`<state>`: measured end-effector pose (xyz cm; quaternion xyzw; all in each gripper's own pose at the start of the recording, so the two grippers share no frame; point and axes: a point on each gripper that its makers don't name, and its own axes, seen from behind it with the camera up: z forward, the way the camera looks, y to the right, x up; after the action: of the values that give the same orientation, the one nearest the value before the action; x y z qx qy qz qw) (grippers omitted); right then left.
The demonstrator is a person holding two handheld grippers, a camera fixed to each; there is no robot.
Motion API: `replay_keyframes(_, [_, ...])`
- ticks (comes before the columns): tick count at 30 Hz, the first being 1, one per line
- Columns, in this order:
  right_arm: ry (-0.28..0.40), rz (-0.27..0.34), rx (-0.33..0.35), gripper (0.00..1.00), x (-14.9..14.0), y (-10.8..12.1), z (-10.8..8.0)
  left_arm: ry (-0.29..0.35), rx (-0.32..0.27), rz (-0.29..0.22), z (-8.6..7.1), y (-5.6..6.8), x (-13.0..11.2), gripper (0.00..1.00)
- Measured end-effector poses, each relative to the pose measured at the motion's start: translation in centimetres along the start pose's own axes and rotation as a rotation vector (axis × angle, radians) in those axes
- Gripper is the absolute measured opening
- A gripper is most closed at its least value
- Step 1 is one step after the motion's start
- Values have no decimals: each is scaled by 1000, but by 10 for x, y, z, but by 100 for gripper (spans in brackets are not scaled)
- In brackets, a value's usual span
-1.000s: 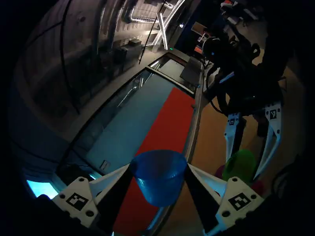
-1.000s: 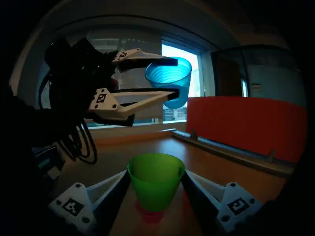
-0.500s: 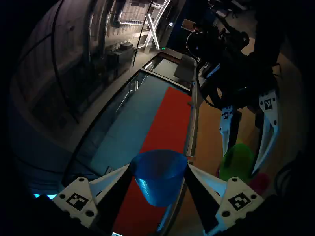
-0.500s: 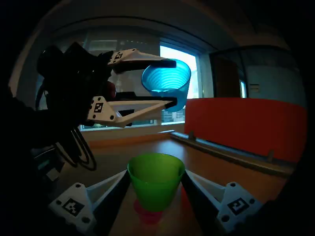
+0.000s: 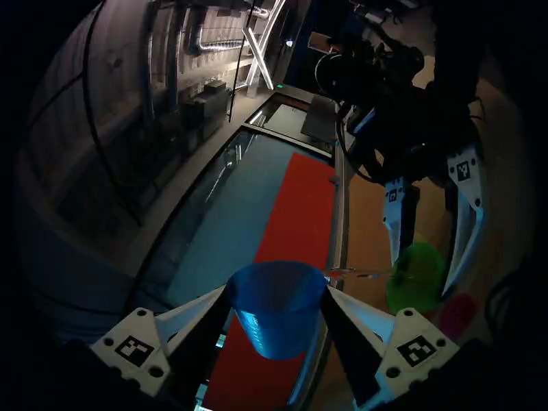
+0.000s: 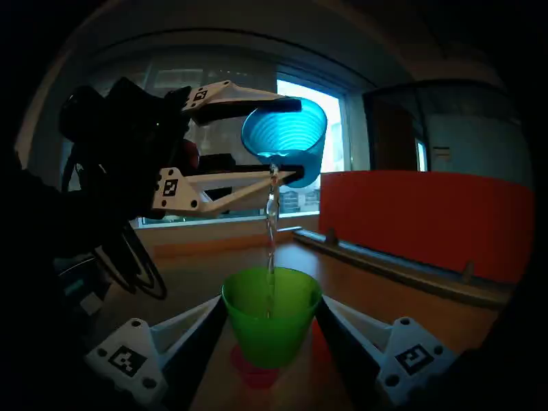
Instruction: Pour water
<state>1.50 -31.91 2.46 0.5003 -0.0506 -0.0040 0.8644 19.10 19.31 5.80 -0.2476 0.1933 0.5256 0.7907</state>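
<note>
Now, nearest first: right tongs (image 6: 270, 301) clenched on the green cup (image 6: 270, 322), one finger pressed on each flank. The cup is upright, mouth up, long axis vertical. A pink round patch (image 6: 252, 359) shows under its base on the table (image 6: 383, 284); whether they touch is not clear.

Above it, a thin water stream (image 6: 271, 219) drops into the green mouth. Its source is the blue cup (image 6: 284, 137), gripped across its wall by the left tongs (image 6: 293, 140) and held in the air well above the green one. The blue cup is tipped hard over, long axis near level. Its mouth faces the right tongs and slightly down, and the lower lip is the spill point.

Farther off, a red panel (image 6: 431, 219) runs along the table's far edge, then a bright window (image 6: 312, 92).

Step in hand, as judged: the pour itself, probably early given the thin stream. The level in the green cup cannot be read. The next move likely calls for holding the lip plumb over the green mouth, adding tilt slowly, then righting the blue cup.
</note>
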Motion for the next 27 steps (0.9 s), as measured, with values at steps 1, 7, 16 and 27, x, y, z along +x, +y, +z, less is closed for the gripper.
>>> replay_keyframes(1, [0, -1, 0, 90, 0, 0, 0, 1, 1, 4, 0, 0, 0, 87])
replay_keyframes(7, [0, -4, 0, 90, 2, -1, 1, 4, 5, 22, -2, -1, 1, 87])
replay_keyframes(16, [1, -8, 1, 90, 3, -1, 1, 4, 12, 45, -4, -6, 2, 88])
replay_keyframes(27, [2, -9, -3, 90, 3, 0, -1, 2, 17, 74, -3, -8, 2, 87])
